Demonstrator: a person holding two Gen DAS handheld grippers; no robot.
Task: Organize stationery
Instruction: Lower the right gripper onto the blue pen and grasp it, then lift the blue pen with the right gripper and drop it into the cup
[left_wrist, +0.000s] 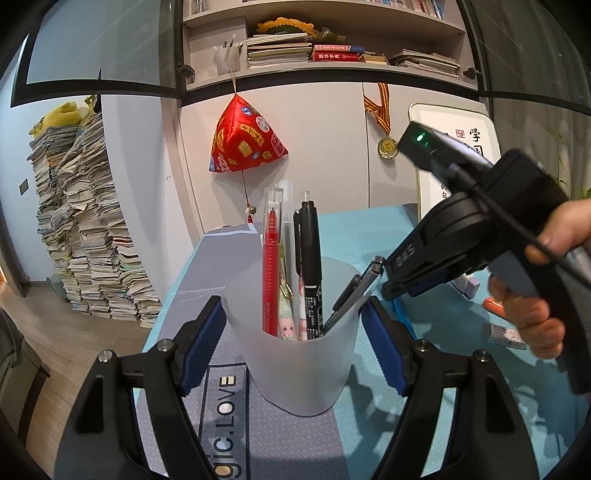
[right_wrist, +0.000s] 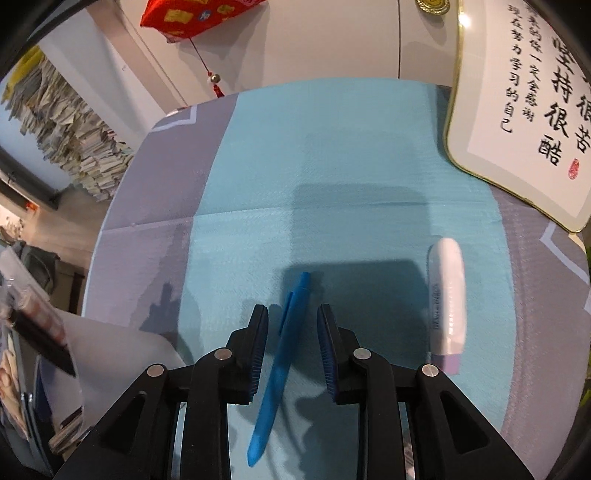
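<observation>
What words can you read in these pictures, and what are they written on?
"gic.LOVE" on the grey table mat.
"坚持很酷" in big brush letters on the white plaque.
Small column on the same plaque, roughly "现在努力学习的自己".
Print on the black marker, red pen, white tube: too small to read.

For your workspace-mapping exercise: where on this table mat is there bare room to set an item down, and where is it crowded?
Free: the teal stretch of mat beyond the blue pen, bordered by the framed calligraphy on the right. Crowded: near the right hand-held gripper straddling that pen, the white correction tape beside it, and the frosted cup.
</observation>
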